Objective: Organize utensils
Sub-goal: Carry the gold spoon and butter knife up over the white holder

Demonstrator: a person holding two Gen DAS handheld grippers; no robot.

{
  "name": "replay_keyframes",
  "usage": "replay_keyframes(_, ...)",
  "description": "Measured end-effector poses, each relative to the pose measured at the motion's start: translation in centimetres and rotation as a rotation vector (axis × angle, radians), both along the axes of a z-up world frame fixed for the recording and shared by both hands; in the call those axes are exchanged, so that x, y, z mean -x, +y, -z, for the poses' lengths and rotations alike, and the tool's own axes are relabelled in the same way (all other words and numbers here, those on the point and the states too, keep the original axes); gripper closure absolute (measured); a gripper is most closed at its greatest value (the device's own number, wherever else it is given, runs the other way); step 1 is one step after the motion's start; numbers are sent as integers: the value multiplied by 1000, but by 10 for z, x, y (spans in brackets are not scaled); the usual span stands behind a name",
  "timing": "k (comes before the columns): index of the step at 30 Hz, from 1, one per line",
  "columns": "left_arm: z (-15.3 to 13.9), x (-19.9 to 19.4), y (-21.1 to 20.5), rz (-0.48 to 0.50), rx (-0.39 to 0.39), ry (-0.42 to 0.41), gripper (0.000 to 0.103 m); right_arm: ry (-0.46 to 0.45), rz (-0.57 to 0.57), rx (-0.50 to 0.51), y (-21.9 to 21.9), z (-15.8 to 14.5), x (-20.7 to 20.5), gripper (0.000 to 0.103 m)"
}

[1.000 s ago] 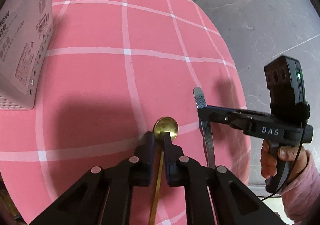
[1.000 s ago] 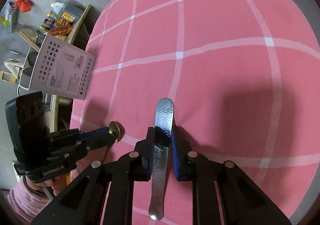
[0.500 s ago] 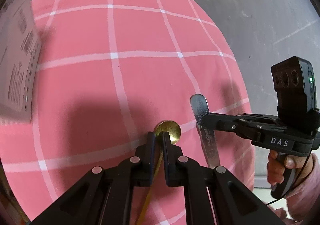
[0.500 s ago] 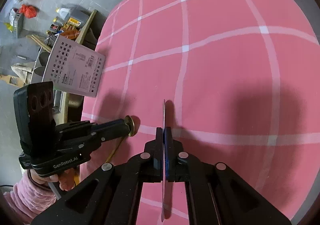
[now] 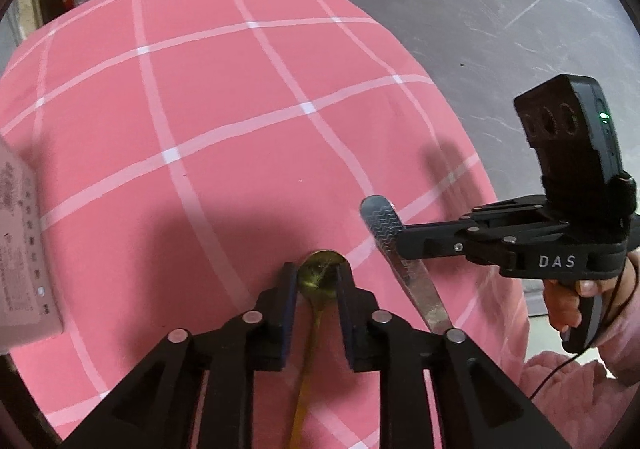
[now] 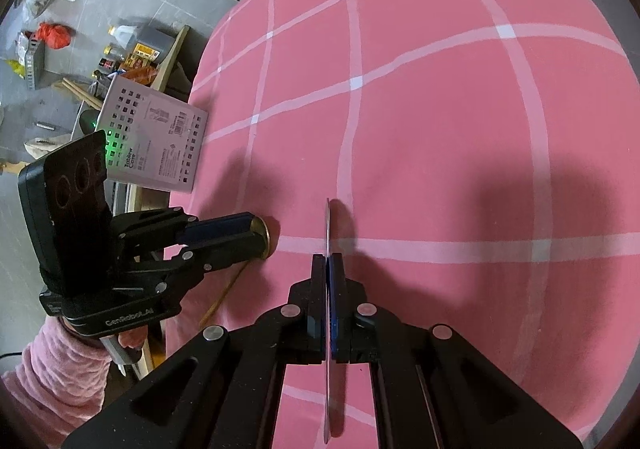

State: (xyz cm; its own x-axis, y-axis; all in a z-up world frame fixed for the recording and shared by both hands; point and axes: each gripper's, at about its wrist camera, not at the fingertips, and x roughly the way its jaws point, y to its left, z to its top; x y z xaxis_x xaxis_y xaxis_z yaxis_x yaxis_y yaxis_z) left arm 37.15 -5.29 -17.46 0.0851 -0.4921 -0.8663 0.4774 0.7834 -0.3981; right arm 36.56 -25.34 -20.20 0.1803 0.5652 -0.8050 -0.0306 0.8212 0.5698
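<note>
A gold spoon point(image 5: 322, 269) has its round bowl between the pads of my left gripper point(image 5: 318, 274), and its thin handle point(image 5: 304, 381) runs back under the gripper. The jaws are opening, and the pads still touch both sides of the bowl. In the right wrist view the left gripper point(image 6: 258, 235) is at the left with the spoon point(image 6: 265, 237) at its tip. My right gripper point(image 6: 330, 263) is shut on a flat steel utensil point(image 6: 328, 221), seen edge-on here. The left wrist view shows the utensil's wave-patterned end point(image 5: 382, 221) sticking out past the right gripper point(image 5: 400, 245).
A round table under a pink cloth with white checks point(image 6: 440, 129) lies below both grippers. A white perforated box point(image 6: 156, 137) stands at its left edge, also the box point(image 5: 16, 249). Grey floor with clutter point(image 6: 52, 37) lies beyond the table edge. A hand in a pink sleeve point(image 5: 568, 309) holds the right gripper.
The right gripper's jaws closed on the steel utensil, which turned from flat to edge-on. The left gripper rolled and its pads now stand wider, around the spoon's bowl.
</note>
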Motion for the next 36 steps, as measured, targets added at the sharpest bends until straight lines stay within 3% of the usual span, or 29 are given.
replay_keyframes(4,2,1,-3,17,24,10,85,8,14,-15,1,3,-1,101)
replay_keyframes(7,1,5,-1,22,31,13,95,7,15,-11,4,3,-1,101)
replay_keyframes(11,-3,11,-3,7,27,7,98,3,13,-4,7,3,-1,101)
replay_keyframes(19,-20,29,12,-131,46,1,100,-48,8,28,14,-3,5,102)
replay_keyframes(25,-62,52,21,-228,9,-173,100,-185,59,5,14,-33,18,102)
replay_keyframes(36,-142,65,51,-402,16,-466,100,-535,112,-1,29,-117,28,102)
